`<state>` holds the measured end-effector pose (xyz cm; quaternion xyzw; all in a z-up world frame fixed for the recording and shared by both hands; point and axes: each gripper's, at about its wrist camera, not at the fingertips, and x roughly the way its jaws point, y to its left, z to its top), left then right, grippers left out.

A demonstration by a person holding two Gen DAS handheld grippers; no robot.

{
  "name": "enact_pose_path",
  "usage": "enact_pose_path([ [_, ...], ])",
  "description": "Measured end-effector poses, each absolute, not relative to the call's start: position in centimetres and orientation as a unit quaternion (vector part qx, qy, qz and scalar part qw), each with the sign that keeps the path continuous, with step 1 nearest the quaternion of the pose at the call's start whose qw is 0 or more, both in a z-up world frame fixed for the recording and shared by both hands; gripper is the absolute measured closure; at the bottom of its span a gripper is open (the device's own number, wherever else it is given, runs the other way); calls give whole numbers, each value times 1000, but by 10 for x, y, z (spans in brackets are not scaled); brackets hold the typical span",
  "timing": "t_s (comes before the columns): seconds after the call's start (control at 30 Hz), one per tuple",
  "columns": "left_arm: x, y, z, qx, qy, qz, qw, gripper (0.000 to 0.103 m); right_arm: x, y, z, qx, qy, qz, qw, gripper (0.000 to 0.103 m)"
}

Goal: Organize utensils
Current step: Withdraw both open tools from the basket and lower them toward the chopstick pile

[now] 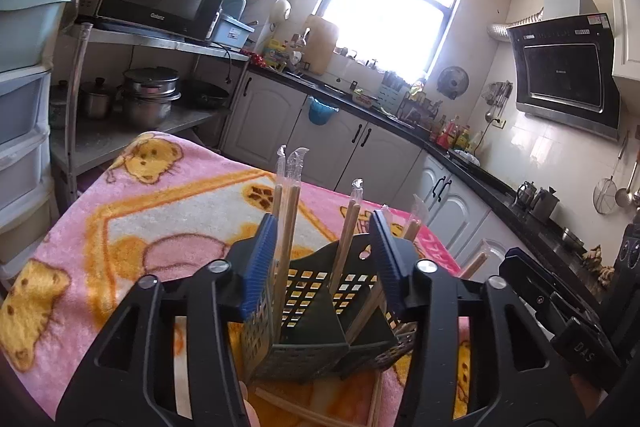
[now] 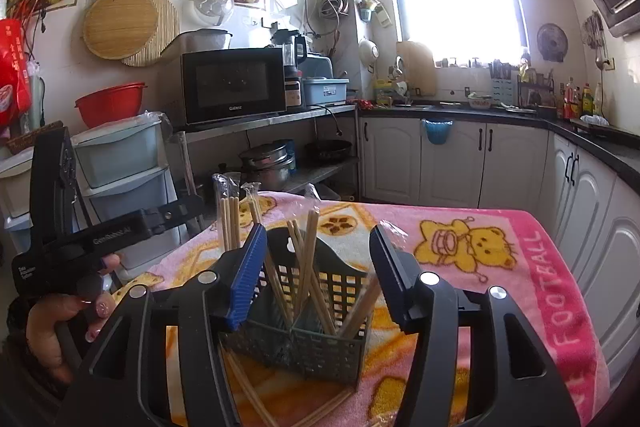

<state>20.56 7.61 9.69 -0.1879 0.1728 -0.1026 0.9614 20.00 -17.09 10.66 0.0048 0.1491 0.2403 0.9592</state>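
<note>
A dark perforated utensil basket (image 1: 316,287) (image 2: 332,351) stands upright on a pink bear-print towel (image 1: 140,227) (image 2: 480,267). Several wooden chopsticks (image 1: 290,211) (image 2: 306,259), some in clear plastic sleeves, lean inside its compartments. More chopsticks (image 1: 288,403) (image 2: 248,383) lie loose on the towel in front of the basket. My left gripper (image 1: 324,259) is open, its blue pads on either side of the basket's top and not pressing on anything. My right gripper (image 2: 318,267) is open too, straddling the basket from the other side. A hand (image 2: 56,323) holds the left gripper's handle.
A metal rack with a microwave (image 2: 232,85) and pots (image 2: 268,163) stands behind the table. Plastic drawers (image 2: 120,163) are at its left. White cabinets under a black counter (image 2: 480,113) run along the far and right walls.
</note>
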Motion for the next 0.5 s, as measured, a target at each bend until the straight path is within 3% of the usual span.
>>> enact_pose_path([
  [0.37,188,84,97,-200,171,-100,960,28,193,-183,104,11,158,234,959,43],
  [0.5,182,84,92,-200,177,-100,958,22,190,-185,102,9,162,234,959,41],
])
